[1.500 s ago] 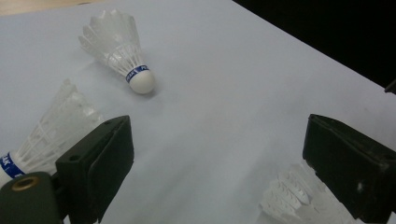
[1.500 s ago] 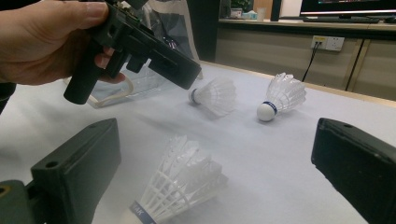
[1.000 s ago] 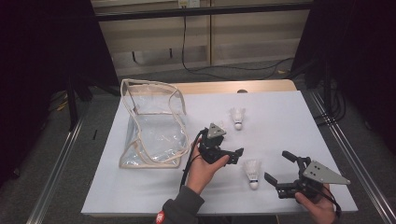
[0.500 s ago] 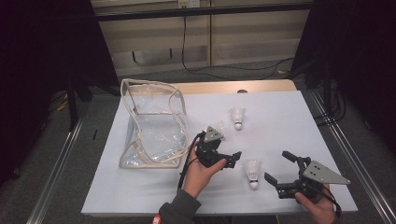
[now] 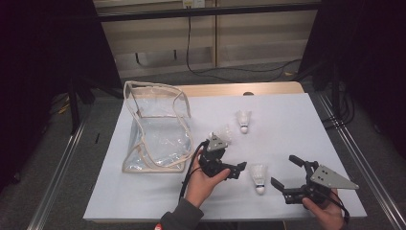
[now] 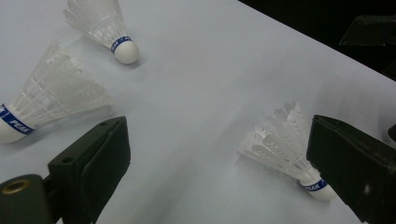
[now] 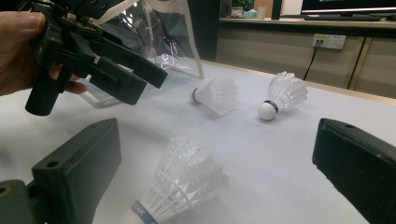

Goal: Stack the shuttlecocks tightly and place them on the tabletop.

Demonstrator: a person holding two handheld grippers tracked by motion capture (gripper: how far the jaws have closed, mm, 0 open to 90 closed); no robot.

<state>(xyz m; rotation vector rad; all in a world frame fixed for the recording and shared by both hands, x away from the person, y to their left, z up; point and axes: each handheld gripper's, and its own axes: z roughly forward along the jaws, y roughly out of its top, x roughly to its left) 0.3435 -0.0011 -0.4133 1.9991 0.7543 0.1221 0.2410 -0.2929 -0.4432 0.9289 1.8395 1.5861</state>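
Observation:
Three white shuttlecocks lie on the white table [image 5: 306,124]: a far one [image 5: 243,120], a middle one [image 5: 223,134] just behind my left gripper, and a near one [image 5: 258,173]. My left gripper [image 5: 238,169] hovers open, jaws pointing right toward the near shuttlecock [image 6: 285,144], which rests beside its right jaw; the other two [image 6: 105,28] [image 6: 51,100] lie to its left. My right gripper [image 5: 283,171] is open at the front right, with the near shuttlecock [image 7: 184,184] on the table between its jaws. Nothing is gripped by either.
A clear plastic bag [image 5: 155,129] with beige trim stands open at the table's left. From the right gripper view, the hand-held left gripper [image 7: 116,70] is in front of that bag [image 7: 159,28]. Metal rails run along both sides of the table.
The left gripper has shifted slightly toward the front edge, closer to the near shuttlecock. The right gripper and the shuttlecocks have stayed put.

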